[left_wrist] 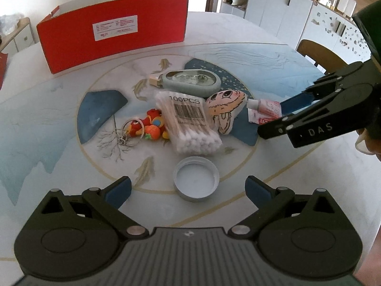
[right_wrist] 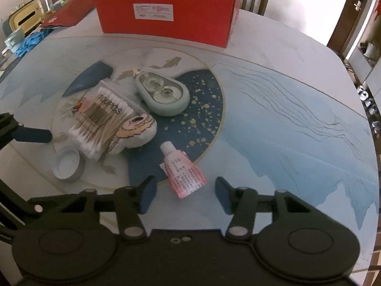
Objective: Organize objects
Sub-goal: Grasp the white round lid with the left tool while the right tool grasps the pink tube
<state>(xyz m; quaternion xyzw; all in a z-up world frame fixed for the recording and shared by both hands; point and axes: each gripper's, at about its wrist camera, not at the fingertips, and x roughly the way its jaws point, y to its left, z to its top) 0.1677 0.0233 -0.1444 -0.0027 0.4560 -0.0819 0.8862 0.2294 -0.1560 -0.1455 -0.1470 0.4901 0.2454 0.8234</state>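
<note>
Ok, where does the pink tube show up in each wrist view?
Left wrist: pink tube right of centre, beside the right gripper.
Right wrist: low centre, just ahead of the open fingers.
Shared landmark: red box at the table's far side.

A round table [left_wrist: 273, 54] painted with blue mountains, waves and gold fish fills the scene. Past its far edge, white cabinets [left_wrist: 281, 7] with dark handles line the wall, a wooden chair [left_wrist: 316, 53] tucked in close. Bright daylight washes the pale wall [right_wrist: 297, 4], a dark wooden door [right_wrist: 350, 12] alongside.
</note>
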